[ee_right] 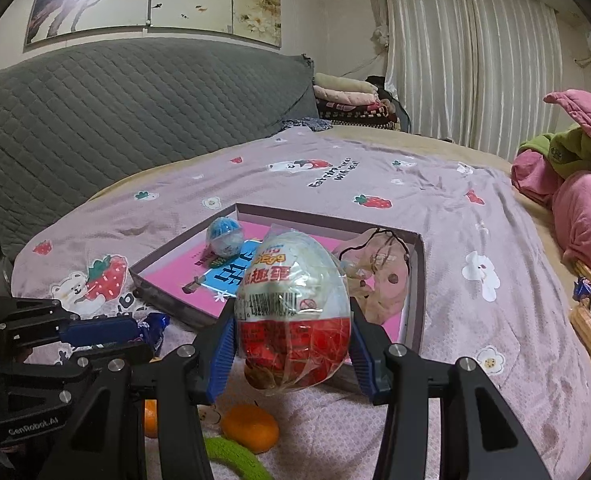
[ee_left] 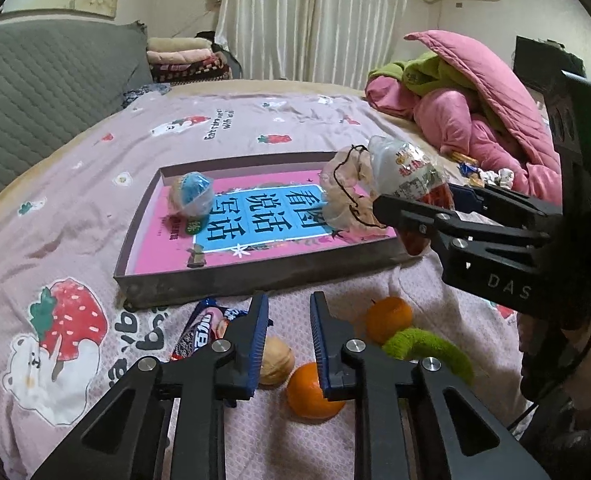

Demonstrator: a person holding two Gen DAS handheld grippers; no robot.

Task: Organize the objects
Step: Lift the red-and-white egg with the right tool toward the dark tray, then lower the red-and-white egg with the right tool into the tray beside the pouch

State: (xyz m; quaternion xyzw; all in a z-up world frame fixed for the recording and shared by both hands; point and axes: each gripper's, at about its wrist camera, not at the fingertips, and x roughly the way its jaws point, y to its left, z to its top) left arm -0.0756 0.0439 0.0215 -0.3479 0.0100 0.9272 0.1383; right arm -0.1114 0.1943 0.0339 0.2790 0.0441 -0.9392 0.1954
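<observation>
My right gripper [ee_right: 293, 332] is shut on a wrapped red-and-white chocolate egg [ee_right: 293, 300] and holds it above the near right corner of a shallow cardboard box [ee_right: 413, 292]. The egg also shows in the left wrist view [ee_left: 409, 174]. The box [ee_left: 223, 282] holds a pink and blue book [ee_left: 255, 220], a blue capsule ball [ee_left: 193, 196] and a pink drawstring pouch [ee_left: 345, 196]. My left gripper [ee_left: 287, 322] is open and empty, low over the bed in front of the box. A walnut [ee_left: 275, 362] and an orange [ee_left: 311, 392] lie between its fingers.
A second orange [ee_left: 389, 316], a green fuzzy ring [ee_left: 431, 350] and a snack packet [ee_left: 201, 330] lie on the strawberry-print bedspread [ee_left: 75, 184]. Pink and green bedding [ee_left: 475, 104] is piled at the right. A grey quilted headboard [ee_right: 135, 120] stands behind.
</observation>
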